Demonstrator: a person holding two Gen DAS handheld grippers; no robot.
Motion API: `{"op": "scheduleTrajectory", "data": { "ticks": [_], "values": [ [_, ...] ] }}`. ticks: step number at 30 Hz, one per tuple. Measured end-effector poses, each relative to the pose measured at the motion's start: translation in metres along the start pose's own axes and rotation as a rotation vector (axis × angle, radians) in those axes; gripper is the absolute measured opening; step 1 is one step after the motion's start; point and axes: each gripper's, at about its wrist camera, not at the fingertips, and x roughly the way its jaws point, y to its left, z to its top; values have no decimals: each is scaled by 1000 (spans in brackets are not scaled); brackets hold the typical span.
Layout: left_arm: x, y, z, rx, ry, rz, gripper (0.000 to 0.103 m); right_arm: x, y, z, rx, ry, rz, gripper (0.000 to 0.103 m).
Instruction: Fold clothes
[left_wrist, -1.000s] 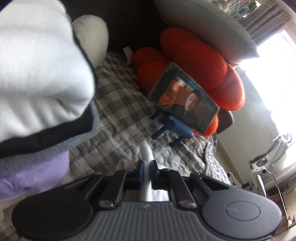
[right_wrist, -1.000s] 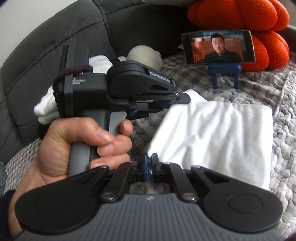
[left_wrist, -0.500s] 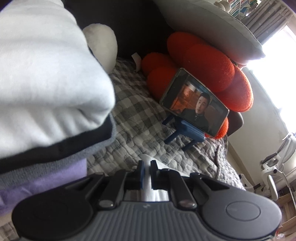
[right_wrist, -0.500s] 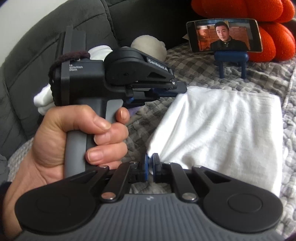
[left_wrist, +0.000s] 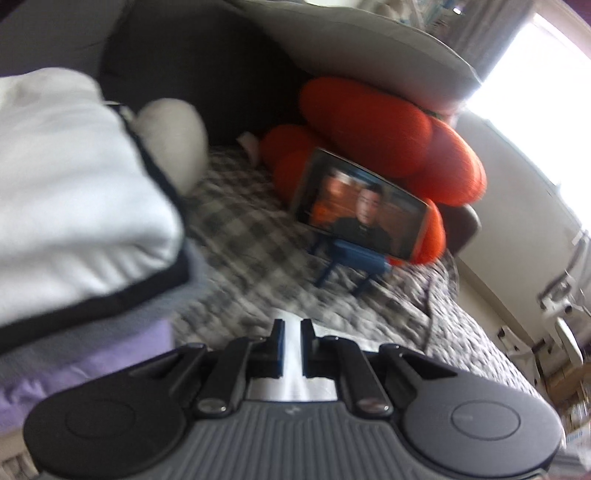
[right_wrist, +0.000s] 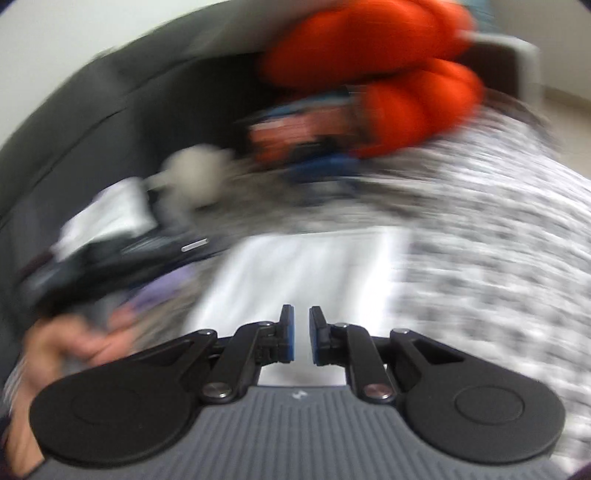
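A checked blanket (left_wrist: 258, 229) covers a sofa. The left gripper (left_wrist: 292, 325) pinches the folded white cloth (right_wrist: 303, 273) lying near. The right gripper (right_wrist: 300, 321) stands slightly apart, empty, having just opened. A stack of clothes (left_wrist: 74, 206) sits left.

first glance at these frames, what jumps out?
The orange cushion at the back, with a phone playing video propped on a blue stand in front of it. Nearer, a white cloth lies flat on the checked blanket, and a stack of folded clothes fills the left wrist view's left side.
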Motion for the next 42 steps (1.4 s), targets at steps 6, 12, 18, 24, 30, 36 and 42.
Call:
{"op": "scheduleTrajectory", "data": {
  "ticks": [6,12,18,24,30,36,42],
  "values": [
    [22,-9,-15,70,121,97,8,2,-21,6,72,-1,11,16],
    [20,-12,-19,109,114,135,8,21,-4,4,-20,11,50,16],
    [21,-10,-19,104,117,138,8,49,-5,4,-68,80,28,5],
    [22,-16,-22,142,116,162,8,48,-9,6,-82,35,50,6],
    [22,-13,-22,129,117,152,8,61,-12,12,-65,-2,52,8],
    [23,-16,-23,157,114,158,8,72,-24,20,14,-74,35,3],
    [24,-15,-23,163,112,150,8,77,-34,23,79,-114,26,0]
  ]
}}
